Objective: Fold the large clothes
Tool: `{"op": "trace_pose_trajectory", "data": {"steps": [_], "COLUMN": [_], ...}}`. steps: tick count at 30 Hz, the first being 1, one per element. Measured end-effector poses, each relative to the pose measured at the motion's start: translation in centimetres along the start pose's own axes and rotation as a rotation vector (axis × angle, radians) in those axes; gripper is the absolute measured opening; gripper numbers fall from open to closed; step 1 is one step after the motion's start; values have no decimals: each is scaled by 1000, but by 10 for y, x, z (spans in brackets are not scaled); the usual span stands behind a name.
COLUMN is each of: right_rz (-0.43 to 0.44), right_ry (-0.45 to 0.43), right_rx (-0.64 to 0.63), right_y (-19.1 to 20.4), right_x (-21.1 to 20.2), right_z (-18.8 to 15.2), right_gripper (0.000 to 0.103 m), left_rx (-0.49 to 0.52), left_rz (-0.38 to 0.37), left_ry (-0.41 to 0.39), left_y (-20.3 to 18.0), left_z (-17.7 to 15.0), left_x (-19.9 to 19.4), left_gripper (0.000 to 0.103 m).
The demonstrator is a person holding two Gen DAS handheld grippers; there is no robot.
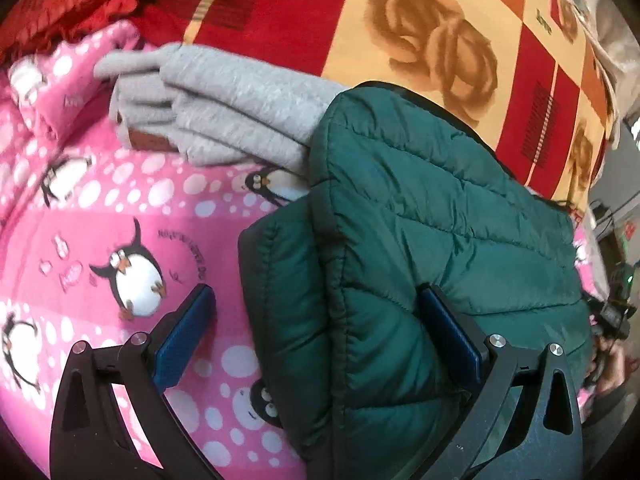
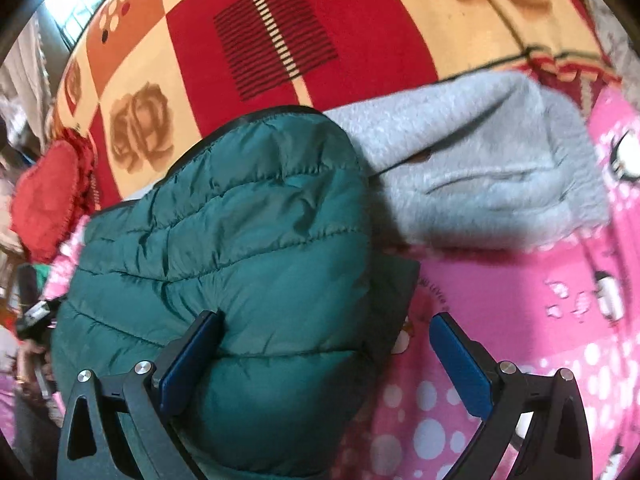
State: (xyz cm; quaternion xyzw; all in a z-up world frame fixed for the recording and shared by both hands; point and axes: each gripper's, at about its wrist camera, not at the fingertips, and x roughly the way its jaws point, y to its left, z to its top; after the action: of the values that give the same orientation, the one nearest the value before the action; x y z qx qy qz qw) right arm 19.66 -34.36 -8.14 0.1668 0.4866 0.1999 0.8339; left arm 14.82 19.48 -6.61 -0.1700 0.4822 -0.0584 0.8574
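A dark green quilted puffer jacket (image 1: 420, 220) lies folded into a thick bundle on a pink penguin-print blanket (image 1: 100, 220). My left gripper (image 1: 316, 320) is open; its jaws straddle the jacket's left edge, the right pad pressing into the fabric. In the right wrist view the same jacket (image 2: 240, 240) fills the lower left. My right gripper (image 2: 328, 344) is open and straddles the jacket's right edge, its left pad pressed on the fabric. A folded grey sweater (image 1: 224, 112) lies just behind the jacket and also shows in the right wrist view (image 2: 480, 176).
A red and cream rose-patterned quilt (image 1: 400, 20) rises behind the clothes. A red frilled cushion (image 2: 44, 200) lies at the side. The pink blanket (image 2: 520, 320) spreads around the jacket. A person's hand with the other gripper (image 1: 612, 312) shows at the far right.
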Motion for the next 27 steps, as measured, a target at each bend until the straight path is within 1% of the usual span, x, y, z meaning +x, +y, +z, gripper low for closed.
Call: {"op": "trace_pose_trajectory", "data": {"steps": [1,3,5,6,7,8,10,12,15,16,17,18,19,20,22,23,25,27], "right_rz": [38,91,161,180,201,210,231,247,246,248,253,264,285,282,271,261,227,200], "right_ry": [4,13,12,3,-11,-17,-19,-26,-38,-41,-49,-64,-82,-104,-145,-156,-146,-119], "right_rx": [14,34,70,71,67,66,65,63,60,59,52,33,1,-34,-87,-101,-107,-89], "right_y": [-5,-11,-20,-21,-22,-21,-20,-22,-23,-23,-21,-19,-16,-11,-4,-1,2,2], "right_x": [2,7,12,12,13,15,17,18,22,23,22,18,14,9,1,-1,2,9], "right_z": [-1,-3,-6,-8,-9,-10,-8,-6,-3,-3,-3,-4,-4,-4,-6,-6,-7,-6], "right_gripper": [103,103,103,103,103,103,103,103,103,103,101,97,87,85,74,71,71,77], "left_rx": [20,46,61,67,74,76,80,70,38,35,24,17,13,8,-5,-4,2,9], "left_rz": [22,48,63,69,79,85,108,108,83,78,85,93,96,91,79,78,81,69], "left_ry": [-8,-23,-31,-37,-45,-50,-62,-65,-63,-62,-63,-63,-62,-61,-60,-59,-61,-58], "left_y": [-3,-6,-9,-11,-13,-15,-18,-16,-9,-8,-5,-4,-3,-2,0,0,-1,-2], "left_z": [0,-1,-1,-2,-2,-3,-4,-5,-4,-4,-3,-3,-4,-3,-3,-3,-4,-6], "left_x": [-1,-1,-1,-2,-3,-5,-7,-8,-6,-5,-3,-3,-2,-2,-3,-3,-3,-3], "left_gripper": [101,93,78,74,66,60,57,56,57,61,69,72,76,77,77,79,79,79]}}
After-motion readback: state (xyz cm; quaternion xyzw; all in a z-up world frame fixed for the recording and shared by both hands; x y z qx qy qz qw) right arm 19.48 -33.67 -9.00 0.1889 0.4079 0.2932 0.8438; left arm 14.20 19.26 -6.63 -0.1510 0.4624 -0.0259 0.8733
